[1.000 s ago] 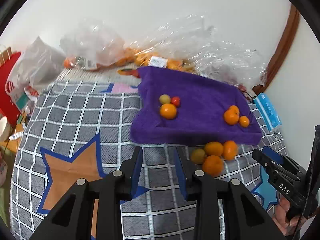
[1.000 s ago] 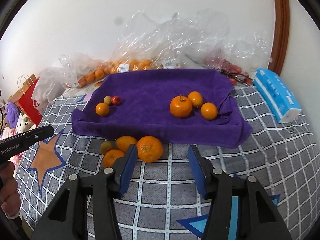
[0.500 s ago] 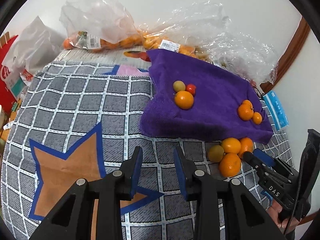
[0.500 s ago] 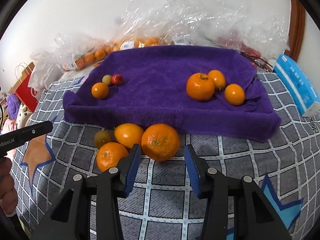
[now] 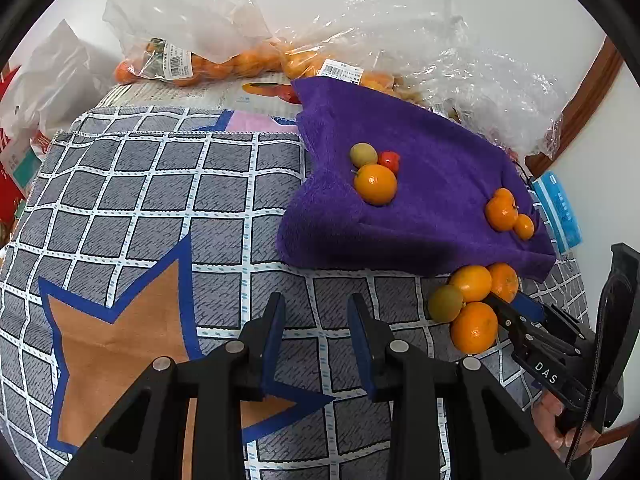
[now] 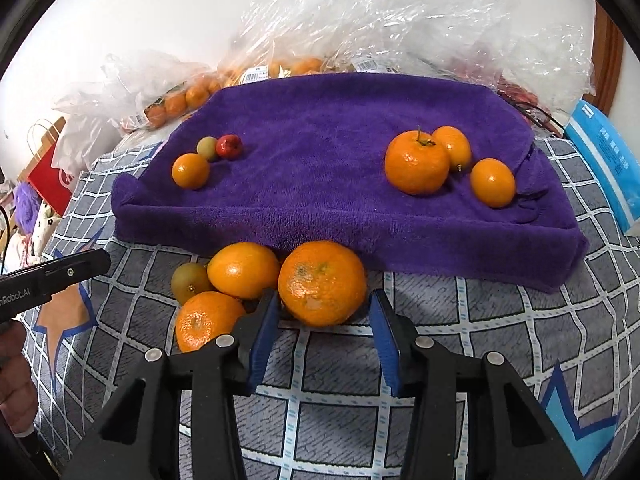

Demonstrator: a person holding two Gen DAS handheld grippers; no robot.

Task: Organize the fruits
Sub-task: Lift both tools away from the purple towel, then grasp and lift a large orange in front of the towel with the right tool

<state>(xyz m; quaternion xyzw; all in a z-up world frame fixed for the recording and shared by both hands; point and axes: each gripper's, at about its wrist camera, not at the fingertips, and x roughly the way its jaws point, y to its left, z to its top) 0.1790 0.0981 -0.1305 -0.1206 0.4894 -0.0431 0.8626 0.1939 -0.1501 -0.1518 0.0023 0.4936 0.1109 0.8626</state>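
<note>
A purple towel [image 6: 320, 128] [image 5: 432, 184] lies on the checked cloth. On its left sit an orange [image 6: 190, 171], a green fruit [image 6: 207, 148] and a red fruit [image 6: 228, 145]. On its right sit three oranges [image 6: 417, 162]. In front of the towel lies a cluster: a large orange [image 6: 322, 283], two more oranges [image 6: 243, 269] and a brownish-green fruit [image 6: 190, 282]. My right gripper [image 6: 323, 318] is open, its fingertips on either side of the large orange's near face. My left gripper [image 5: 314, 318] is open and empty over the cloth, left of the cluster [image 5: 472, 304].
Clear plastic bags [image 6: 400, 20] with oranges [image 5: 208, 68] lie behind the towel against the wall. A blue packet [image 6: 604, 160] lies at the right. A red paper bag [image 6: 50, 172] stands at the far left. The checked cloth [image 5: 140, 208] has an orange star.
My right gripper has moved forward up to the large orange, which now lies between its fingertips. My left gripper has moved forward and lower over the cloth.
</note>
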